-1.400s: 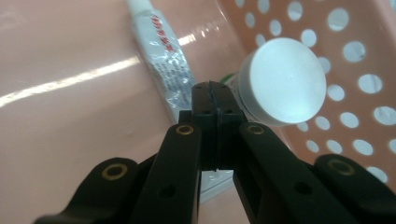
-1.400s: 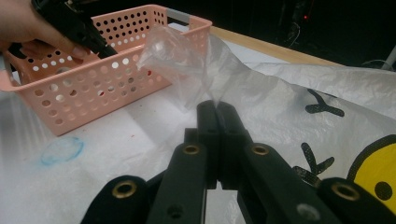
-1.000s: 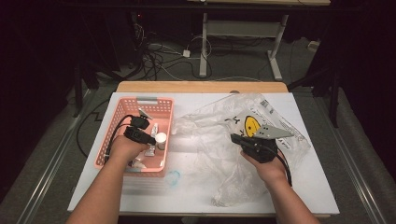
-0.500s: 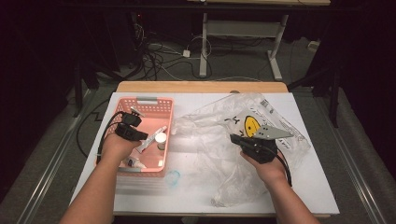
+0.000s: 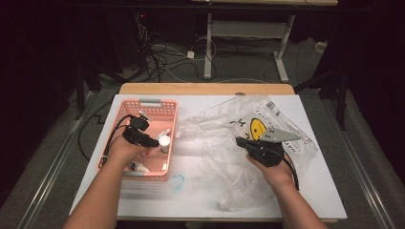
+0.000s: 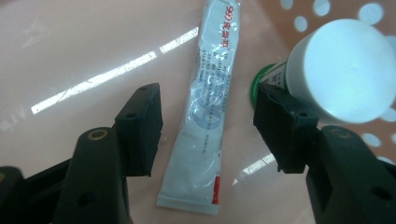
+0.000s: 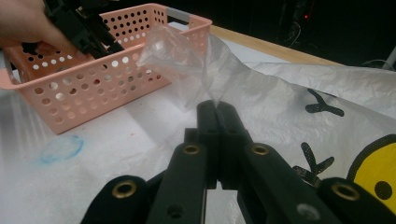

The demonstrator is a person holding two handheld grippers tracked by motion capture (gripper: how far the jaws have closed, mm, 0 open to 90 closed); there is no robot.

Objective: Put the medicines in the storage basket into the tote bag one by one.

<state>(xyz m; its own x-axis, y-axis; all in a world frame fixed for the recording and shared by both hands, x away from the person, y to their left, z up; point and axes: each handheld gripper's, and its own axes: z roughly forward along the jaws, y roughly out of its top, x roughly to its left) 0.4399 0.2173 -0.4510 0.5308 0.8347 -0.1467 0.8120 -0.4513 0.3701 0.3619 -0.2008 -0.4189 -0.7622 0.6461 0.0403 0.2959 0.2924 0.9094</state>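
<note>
With left gripper (image 6: 208, 116) jaws just spread over the tube (image 6: 205, 112) in basket (image 5: 169, 107) — drop lower, centre, squeeze; keep right gripper (image 7: 217, 109) pinching bag (image 7: 261, 88) edge.

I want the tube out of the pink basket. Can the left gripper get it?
Probably yes. The left gripper hangs open right over the tube, one jaw each side, nothing covering it. The white-capped bottle crowds one jaw.
</note>
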